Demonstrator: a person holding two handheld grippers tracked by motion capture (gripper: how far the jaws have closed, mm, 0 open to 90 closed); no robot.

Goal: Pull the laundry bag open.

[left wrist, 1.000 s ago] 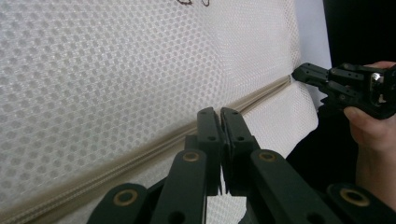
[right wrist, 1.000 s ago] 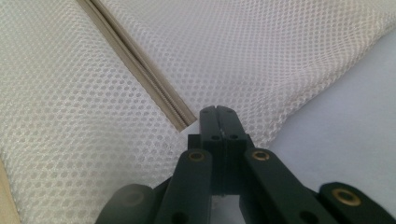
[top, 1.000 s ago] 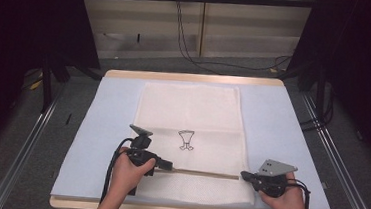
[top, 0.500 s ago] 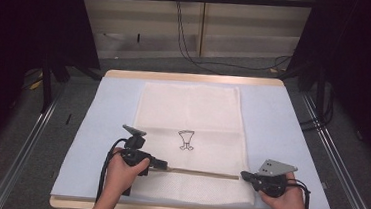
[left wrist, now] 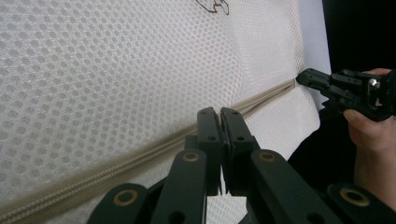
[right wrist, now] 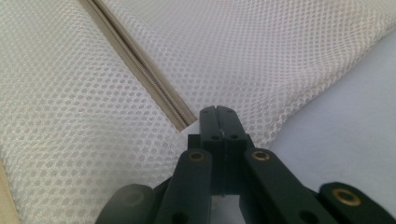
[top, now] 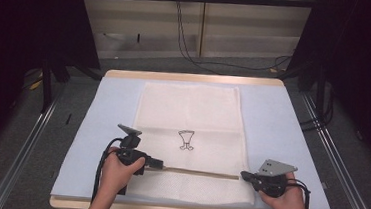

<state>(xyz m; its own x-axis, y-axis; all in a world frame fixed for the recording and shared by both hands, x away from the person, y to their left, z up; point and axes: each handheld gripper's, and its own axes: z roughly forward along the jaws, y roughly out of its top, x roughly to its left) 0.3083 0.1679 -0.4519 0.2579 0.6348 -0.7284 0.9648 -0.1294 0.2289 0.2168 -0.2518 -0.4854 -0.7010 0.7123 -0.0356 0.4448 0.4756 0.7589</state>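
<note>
Left gripper (left wrist: 220,112): fingers (left wrist: 208,128) pressed together, tips at the beige zipper (left wrist: 140,156) of the white mesh bag (top: 190,110); whether they pinch the slider is not discernible. Right gripper (right wrist: 218,111): fingers (right wrist: 233,126) likewise pressed together, tips just beside the zipper's end, at the bag's edge. The zipper runs straight between the two grippers. The bag extends from both fingertips away from the person, flat on a light blue mat (top: 282,122) covering the counter (top: 190,78).

The white mesh bag (top: 191,130) lay flat on the bench's blue cover, its tan zipper (top: 198,172) running crosswise near the front edge, a small black drawing (top: 186,139) mid-panel.
</note>
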